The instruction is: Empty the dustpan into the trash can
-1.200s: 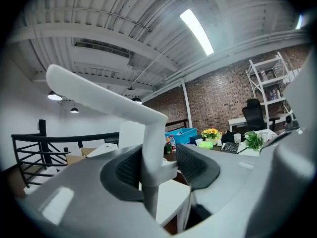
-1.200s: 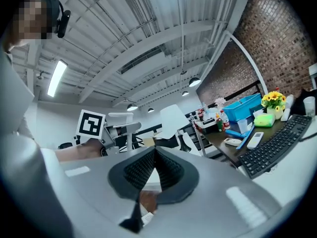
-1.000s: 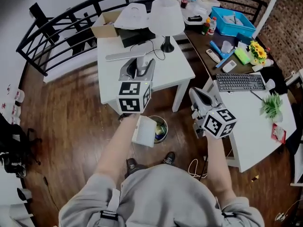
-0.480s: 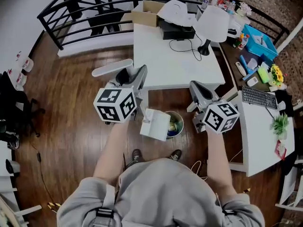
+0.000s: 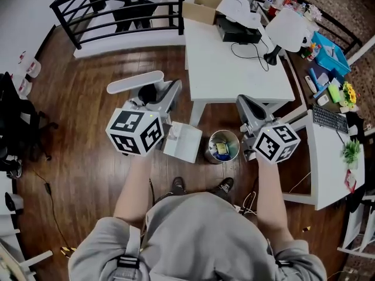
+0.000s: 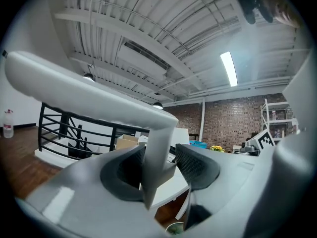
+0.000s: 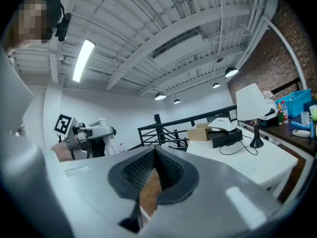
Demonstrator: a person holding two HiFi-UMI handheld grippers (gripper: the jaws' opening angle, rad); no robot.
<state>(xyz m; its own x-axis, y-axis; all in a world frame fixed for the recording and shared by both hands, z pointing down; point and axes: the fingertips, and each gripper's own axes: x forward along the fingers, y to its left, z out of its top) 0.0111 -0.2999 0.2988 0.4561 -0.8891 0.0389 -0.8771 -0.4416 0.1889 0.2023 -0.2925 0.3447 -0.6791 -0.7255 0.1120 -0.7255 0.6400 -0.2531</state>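
My left gripper [image 5: 159,92] is shut on the white dustpan: its long handle [image 5: 135,82] sticks out to the left and its pan [image 5: 183,142] hangs below over the wood floor. In the left gripper view the handle [image 6: 99,100] bends down between the two dark pads [image 6: 195,165], which press on it. The small round trash can [image 5: 223,147], with rubbish inside, stands on the floor just right of the pan and shows at the bottom edge as trash can [image 6: 174,229]. My right gripper [image 5: 245,103] hovers right of the can, shut and holding nothing [image 7: 154,170].
A white table [image 5: 234,69] with a lamp [image 5: 287,31], cables and a cardboard box [image 5: 202,7] stands beyond the can. A black railing [image 5: 117,4] runs behind it. A cluttered desk [image 5: 334,157] is at the right. The person's shoes [image 5: 176,186] are near the can.
Both grippers have swung sideways across the room. The pan, which overlapped the can's left side, now hangs clear to its left. Both grips are unchanged.
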